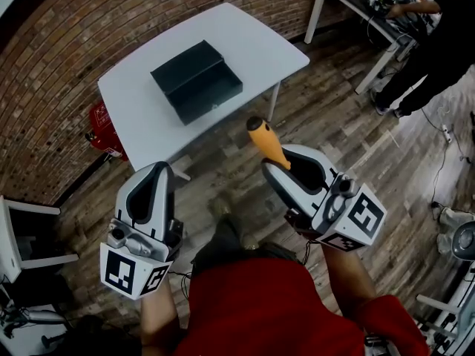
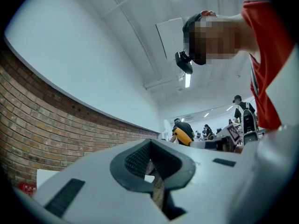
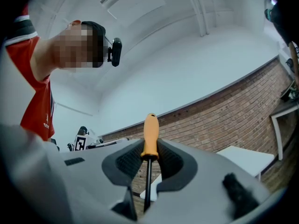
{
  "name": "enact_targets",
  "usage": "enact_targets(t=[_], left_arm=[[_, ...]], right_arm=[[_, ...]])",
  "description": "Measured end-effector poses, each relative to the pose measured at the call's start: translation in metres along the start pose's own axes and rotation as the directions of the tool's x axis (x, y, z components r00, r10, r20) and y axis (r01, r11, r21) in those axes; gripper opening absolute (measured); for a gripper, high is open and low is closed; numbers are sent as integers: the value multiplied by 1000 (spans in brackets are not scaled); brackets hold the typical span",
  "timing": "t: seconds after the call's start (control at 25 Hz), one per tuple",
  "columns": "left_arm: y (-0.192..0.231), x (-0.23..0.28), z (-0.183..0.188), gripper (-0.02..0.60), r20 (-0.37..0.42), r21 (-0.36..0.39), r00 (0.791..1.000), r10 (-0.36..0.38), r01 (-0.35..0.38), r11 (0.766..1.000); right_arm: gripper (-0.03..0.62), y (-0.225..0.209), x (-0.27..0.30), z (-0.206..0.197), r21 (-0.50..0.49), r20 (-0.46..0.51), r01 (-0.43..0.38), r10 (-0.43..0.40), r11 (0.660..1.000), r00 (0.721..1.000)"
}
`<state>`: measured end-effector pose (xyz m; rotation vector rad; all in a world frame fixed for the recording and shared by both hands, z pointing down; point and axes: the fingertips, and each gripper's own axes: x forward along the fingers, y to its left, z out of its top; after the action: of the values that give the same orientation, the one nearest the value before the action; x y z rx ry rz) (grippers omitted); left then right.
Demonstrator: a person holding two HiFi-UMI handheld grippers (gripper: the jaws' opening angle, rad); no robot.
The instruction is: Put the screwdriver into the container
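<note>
The black open container (image 1: 197, 80) sits on the white table (image 1: 252, 43), well ahead of both grippers. My right gripper (image 1: 280, 159) is shut on the screwdriver (image 1: 266, 142), held over the wooden floor short of the table. Its orange handle (image 3: 150, 135) sticks out past the jaw tips, and its dark shaft (image 3: 147, 181) runs back between the pads. The left gripper (image 1: 160, 169) hangs level with it to the left, jaws together with nothing in them. In the left gripper view the orange handle (image 2: 182, 135) shows off to the right.
A red object (image 1: 100, 128) stands on the floor under the table's left edge by the brick wall (image 1: 52, 65). A person in black (image 1: 434, 43) works at a desk at the far right. White furniture (image 1: 22, 236) stands at the left. Cables (image 1: 445, 136) lie at the right.
</note>
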<state>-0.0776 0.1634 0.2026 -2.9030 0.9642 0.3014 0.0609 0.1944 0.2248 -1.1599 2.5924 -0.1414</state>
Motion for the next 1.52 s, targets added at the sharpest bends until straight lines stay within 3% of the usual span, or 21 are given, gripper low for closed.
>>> enact_targets(t=[0.36,1.04,1.52], left_arm=[[50,38,-8,12,12,25,1000,10,-10,1000],[168,114,-35,12,-15,-43,999,-45,45,998],[222,159,-43,12,-2,-39,996,-86,85,996]], right_arm=[[87,-44,51,0,-26,-18,-26,25,999,1000],[87,-116,179,-20,-43,-97,-48,44,998,994],[87,-159,241,-28,-88,-96,-85,77,992,992]])
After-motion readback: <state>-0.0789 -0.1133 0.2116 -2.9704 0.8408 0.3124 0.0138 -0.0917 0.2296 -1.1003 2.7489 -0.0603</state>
